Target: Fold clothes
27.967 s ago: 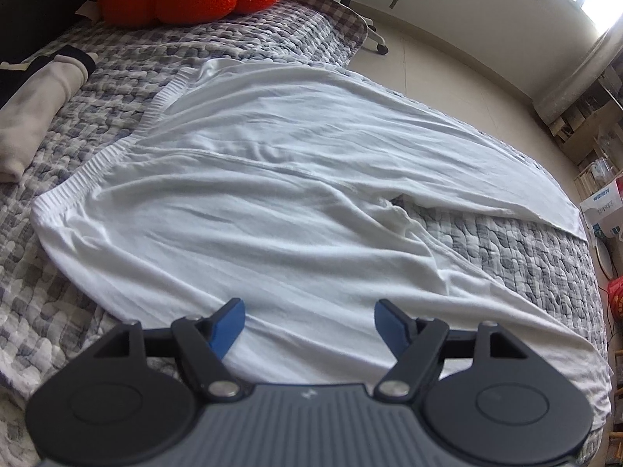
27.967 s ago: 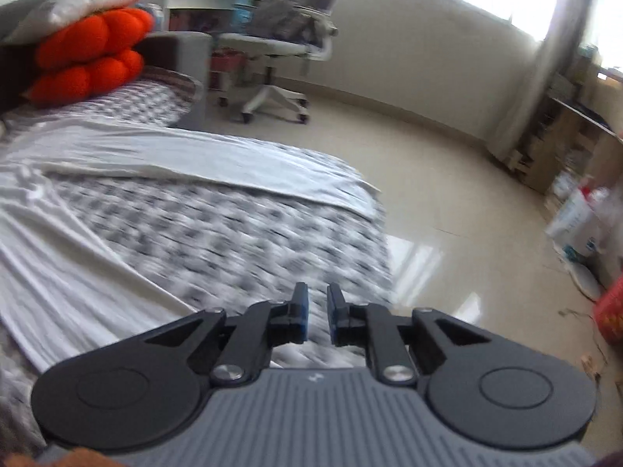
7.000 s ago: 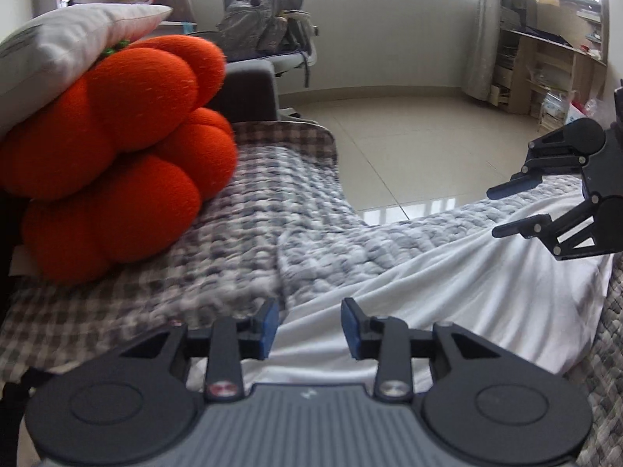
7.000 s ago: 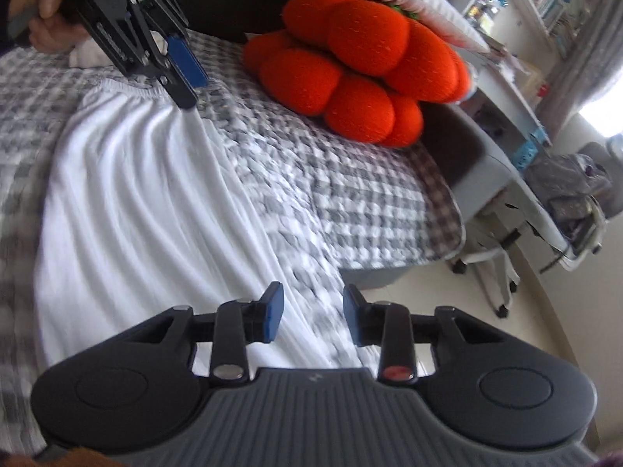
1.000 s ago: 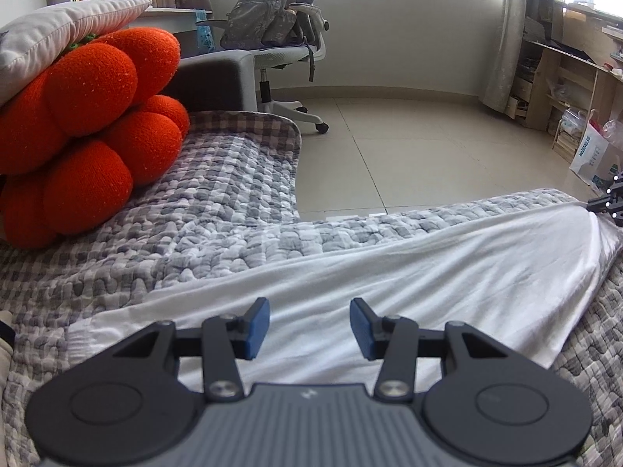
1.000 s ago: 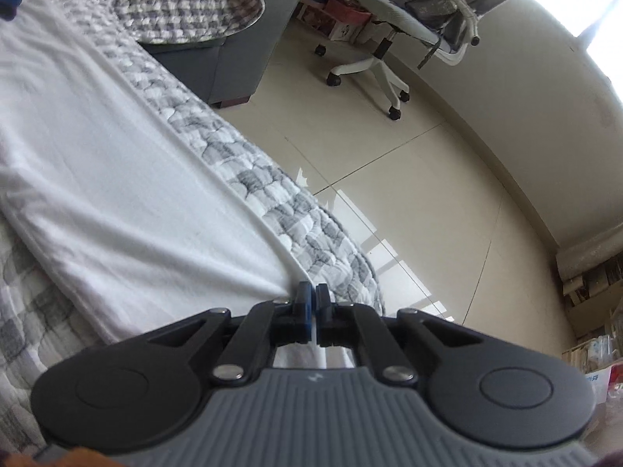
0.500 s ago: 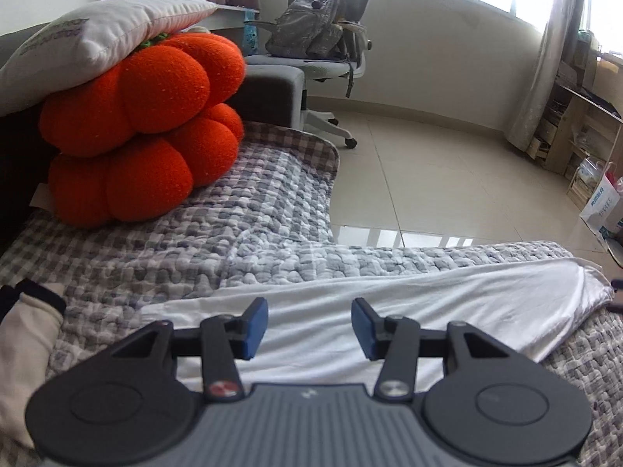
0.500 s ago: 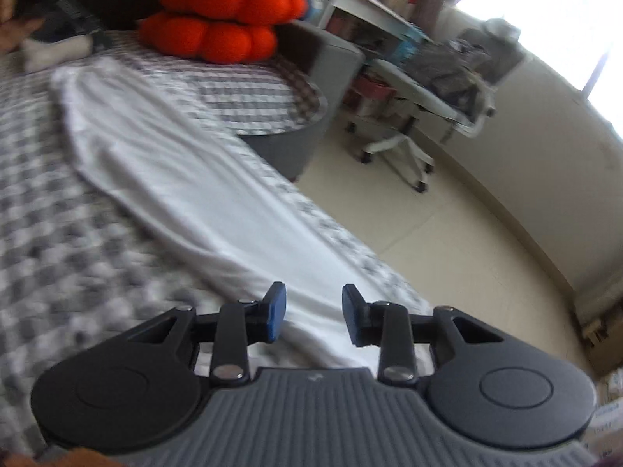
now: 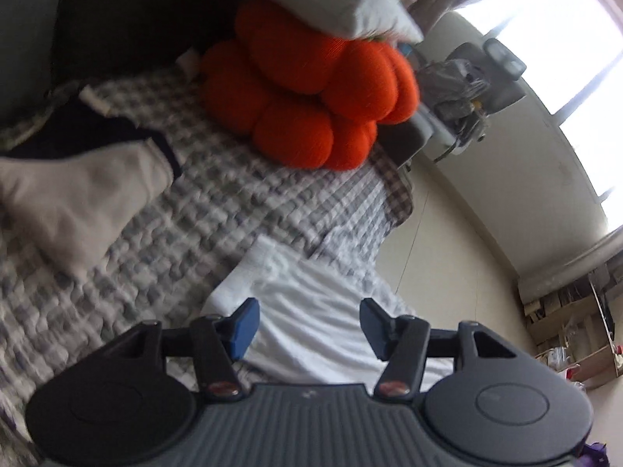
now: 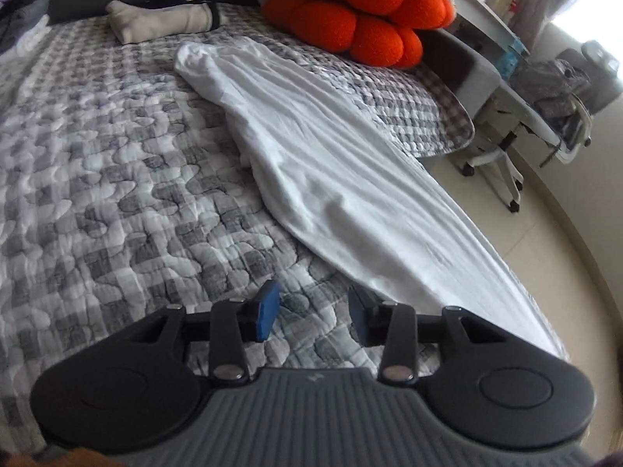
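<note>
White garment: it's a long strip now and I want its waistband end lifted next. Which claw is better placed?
Left. The left claw hangs open right over the white garment near that end; the right claw is open over quilt, beside its other end.

An orange cushion [image 10: 362, 7] rests on the grey checked quilt [image 10: 97, 163], office chair [image 10: 560, 89] beyond.

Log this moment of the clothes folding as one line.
step: fold clothes | left gripper: open, over white garment end | right gripper: open, empty, beside garment | garment: long strip on quilt
</note>
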The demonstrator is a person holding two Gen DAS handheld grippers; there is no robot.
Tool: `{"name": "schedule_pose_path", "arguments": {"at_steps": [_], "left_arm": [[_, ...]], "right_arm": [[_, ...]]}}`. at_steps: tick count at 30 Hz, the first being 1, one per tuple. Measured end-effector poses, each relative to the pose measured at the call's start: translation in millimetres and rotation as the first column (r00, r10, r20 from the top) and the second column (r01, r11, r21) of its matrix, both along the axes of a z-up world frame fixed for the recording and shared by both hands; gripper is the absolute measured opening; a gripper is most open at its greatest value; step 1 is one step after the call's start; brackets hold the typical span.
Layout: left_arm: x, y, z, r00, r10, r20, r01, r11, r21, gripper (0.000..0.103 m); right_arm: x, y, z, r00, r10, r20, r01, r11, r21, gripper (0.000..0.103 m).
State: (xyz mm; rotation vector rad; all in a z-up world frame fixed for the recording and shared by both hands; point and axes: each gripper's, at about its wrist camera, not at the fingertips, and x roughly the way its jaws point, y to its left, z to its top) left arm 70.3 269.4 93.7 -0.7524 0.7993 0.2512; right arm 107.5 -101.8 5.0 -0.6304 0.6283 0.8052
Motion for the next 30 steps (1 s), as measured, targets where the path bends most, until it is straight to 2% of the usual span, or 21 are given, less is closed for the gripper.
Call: {"name": "schedule_pose_path", "arguments": {"at_steps": [3,6,8,13,14,16,17,20,23,27,30], "left_arm": [[11.5,5.3,-37.7,0.998,-0.008,-0.065,0.007,1.000,-0.013,0.058],[23.2,10.5,-74.9,0.992,-0.017,-0.128,0.014,1.000,-0.027,0.057],[31.9,1.1,-84.4,0.991,-0.049,-0.128,0.046,0.999,-0.026,0.058],[48.8,-6.6,-88.1,0.995,-0.008,-0.095,0.008,1.000,-0.007,0.054],[51.1,-5.8,-88.3,0.996,-0.003,-0.090,0.003,1.000,-0.006,0.037],[54.2,-2.1,-89.2,0.995,0.007,-0.096,-0.008,1.000,-0.006,0.010],[55.2,-0.2,-90.3,0.995,0.012,-0.100,-0.014,1.000,-0.011,0.008],[54.3,3.5,-83.6,0.996,0.039,-0.076,-0.040,0.999,-0.012,0.006],[55.8,3.8,-73.1,0.997,0.050,-0.051,-0.051,0.999,-0.014,0.006],[56.9,4.4,-70.4,0.997,0.059,-0.049,-0.060,0.998,-0.028,0.006],[57.8,5.3,-70.9,0.997,0.057,-0.050,-0.059,0.998,-0.032,0.006]], "right_arm": [[2.4,-2.3,-0.1,0.996,-0.079,-0.034,0.081,0.995,0.053,0.044],[0.3,-1.2,-2.7,0.995,-0.091,-0.027,0.094,0.992,0.090,0.044],[4.3,-1.6,-3.0,0.994,-0.101,-0.052,0.107,0.986,0.131,0.044],[10.0,11.0,-5.3,0.989,-0.105,-0.104,0.124,0.972,0.199,0.044],[8.2,15.6,-5.3,0.990,-0.092,-0.106,0.112,0.974,0.199,0.045],[2.9,22.3,-4.7,0.992,-0.050,-0.116,0.072,0.977,0.199,0.045],[-0.2,24.7,-4.4,0.992,-0.022,-0.127,0.047,0.978,0.202,0.045],[-9.5,34.0,-3.8,0.992,0.032,-0.120,-0.008,0.981,0.196,0.045],[-10.6,43.0,-4.1,0.991,0.037,-0.129,-0.010,0.978,0.209,0.045],[-7.6,55.4,-6.6,0.996,0.030,-0.084,-0.010,0.974,0.226,0.045],[-3.7,63.0,-7.5,0.999,0.023,-0.042,-0.012,0.973,0.232,0.051]]}}
